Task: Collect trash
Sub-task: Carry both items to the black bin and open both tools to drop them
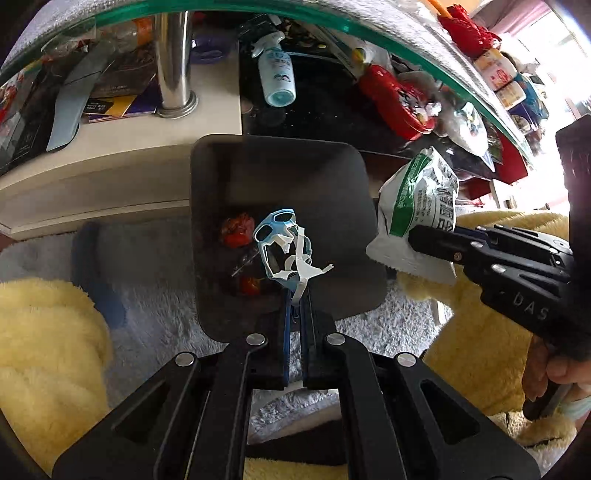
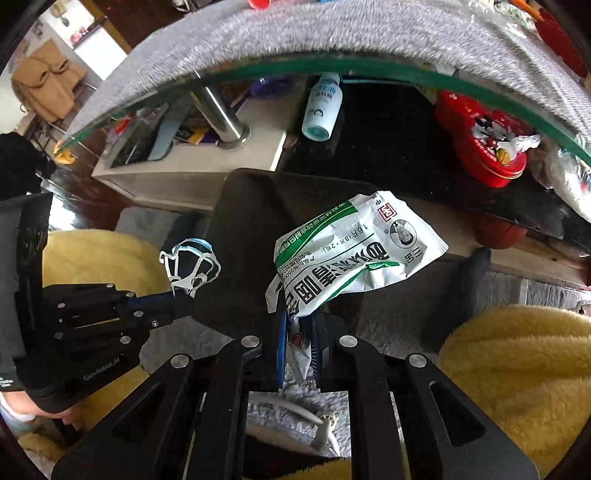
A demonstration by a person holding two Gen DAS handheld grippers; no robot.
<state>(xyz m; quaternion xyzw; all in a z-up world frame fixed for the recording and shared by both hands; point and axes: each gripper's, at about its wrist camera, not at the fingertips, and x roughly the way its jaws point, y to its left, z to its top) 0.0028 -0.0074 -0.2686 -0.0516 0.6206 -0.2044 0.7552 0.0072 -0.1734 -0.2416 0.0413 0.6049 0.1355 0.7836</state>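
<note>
The left tool (image 1: 294,295) is squeezed tight on a tangled blue and white plastic ring piece (image 1: 284,247), right above the dark square bin (image 1: 280,166). The right tool (image 2: 301,325) pinches a crumpled white and green paper packet (image 2: 351,251) over the bin's edge.

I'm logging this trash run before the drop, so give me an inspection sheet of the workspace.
Surface: grey fluffy rug under a dark bin; glass tabletop edge above.
Job's things: blue-white plastic scrap held over the bin; green-white packet held beside it; red wrappers lie in the bin.
Clutter: white spray bottle, red tin, booklets on the lower shelf.
Grippers: left gripper shut on the scrap; right gripper shut on the packet.
Cables: nothing seen.
Surroundings: yellow fleece on both sides; brown coat hanging behind.
</note>
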